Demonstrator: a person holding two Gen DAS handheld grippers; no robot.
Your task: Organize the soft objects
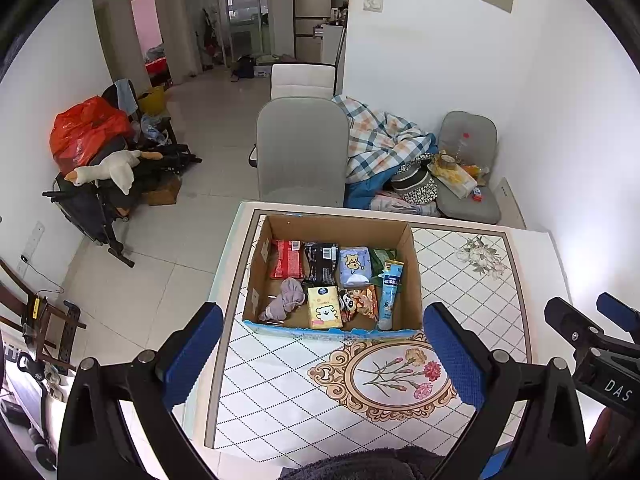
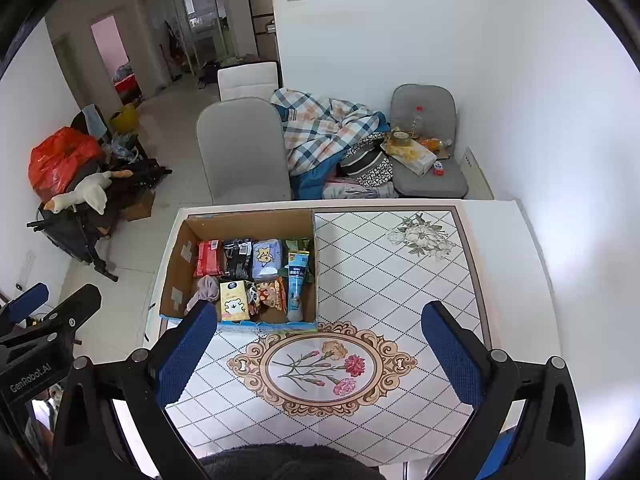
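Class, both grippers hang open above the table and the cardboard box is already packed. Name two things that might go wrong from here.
1. The cardboard box sits near the table's left edge, so a nudge might slide it off.
2. Items are packed tightly; pulling the grey cloth with the left gripper may drag the yellow tissue pack out too.

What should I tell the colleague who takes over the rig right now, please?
Left gripper: open, empty, held above the near part of the table.
Right gripper: open, empty, above the flower medallion.
Cardboard box stands on the table's far left part. Inside lie a red pack, black pack, blue tissue pack, green pack, grey cloth, yellow tissue pack, panda snack bag and a blue tube.
Done: all visible items are boxed; nothing loose lies on the table.
Left: perhaps tidy the crumpled grey cloth.
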